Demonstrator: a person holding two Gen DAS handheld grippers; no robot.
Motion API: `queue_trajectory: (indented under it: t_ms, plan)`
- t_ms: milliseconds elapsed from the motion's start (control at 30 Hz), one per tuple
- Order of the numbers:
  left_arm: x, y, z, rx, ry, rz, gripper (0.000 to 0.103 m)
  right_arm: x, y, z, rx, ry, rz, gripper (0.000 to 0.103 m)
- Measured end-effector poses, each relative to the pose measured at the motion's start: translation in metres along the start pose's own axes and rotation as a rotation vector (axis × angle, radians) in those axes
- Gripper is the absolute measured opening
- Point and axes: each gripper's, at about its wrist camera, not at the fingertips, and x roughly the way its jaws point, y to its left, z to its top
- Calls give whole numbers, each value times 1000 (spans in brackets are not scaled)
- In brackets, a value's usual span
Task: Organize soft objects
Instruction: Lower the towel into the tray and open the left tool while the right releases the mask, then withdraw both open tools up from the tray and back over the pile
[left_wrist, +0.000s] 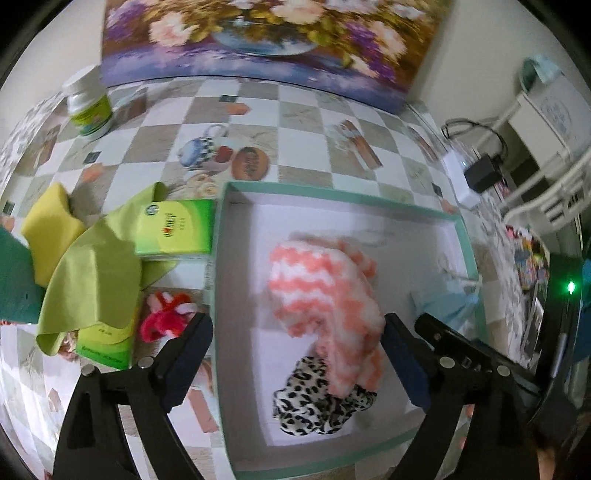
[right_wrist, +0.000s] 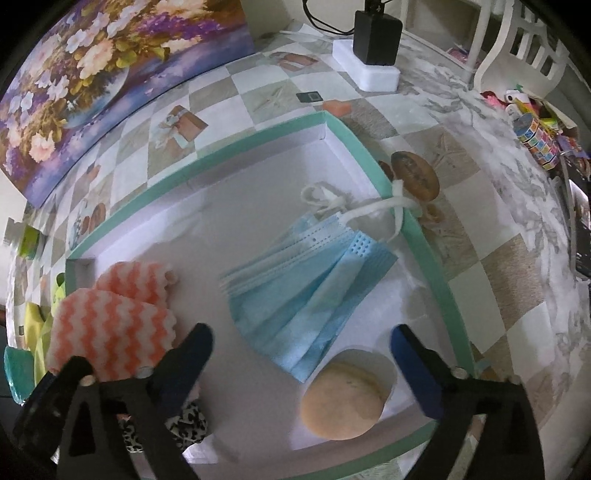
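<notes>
Left gripper (left_wrist: 297, 356): held over the box with its fingers (left_wrist: 190, 363) spread wide; nothing is pressed between them, and the striped cloth lies below the gap.
Right gripper (right_wrist: 301, 363): also spread wide over the box, empty; the round sponge lies below, between the fingers (right_wrist: 415, 373).
Box (left_wrist: 373, 194): a shallow white tray with a mint-green rim, set on the checkered table (left_wrist: 295, 107).
Striped cloth (left_wrist: 325, 291): fluffy, coral and white zigzag, seen at the box's middle in the left wrist view; its lower end lies over the leopard-print fabric.
Leopard-print fabric (left_wrist: 314, 402): bunched at 6 o'clock of the striped cloth.
Face mask (right_wrist: 306, 291): pale blue, pleated, at the box's middle in the right wrist view; its white ear loops (right_wrist: 388, 205) are draped over the rim at 1 o'clock.
Round sponge (right_wrist: 343, 400): beige, at 5 o'clock of the mask, touching its lower corner.
Outside the box, at 9 o'clock in the left wrist view: a green tissue pack (left_wrist: 175, 229), a lime cloth (left_wrist: 92, 280), a yellow cloth (left_wrist: 50, 229) and a red plush toy (left_wrist: 166, 319).
Far table edge: a white jar (left_wrist: 88, 103) at 11 o'clock, a flower painting (left_wrist: 266, 40) at 12 o'clock.
</notes>
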Motion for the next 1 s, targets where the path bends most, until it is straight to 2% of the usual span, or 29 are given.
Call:
queue_trajectory:
  t_ms: [133,400,567,767,1000]
  plan:
    - [-7,17,6,-67,-14,-14,100,-3,1,1,-1,-18,-3,103]
    - [-39,46,13,-139,-126,29,101,-10,3,1,12,-37,7,103]
    - [-52,66,17,-199,-160,44,102,-23,11,0,-12,-64,-3,103]
    - [-63,88,14,-249,-166,98,102,-48,28,-4,-72,-123,-7,103]
    - [-66,105,4,-231,-109,216,103,-54,67,-20,-195,-108,37,103]
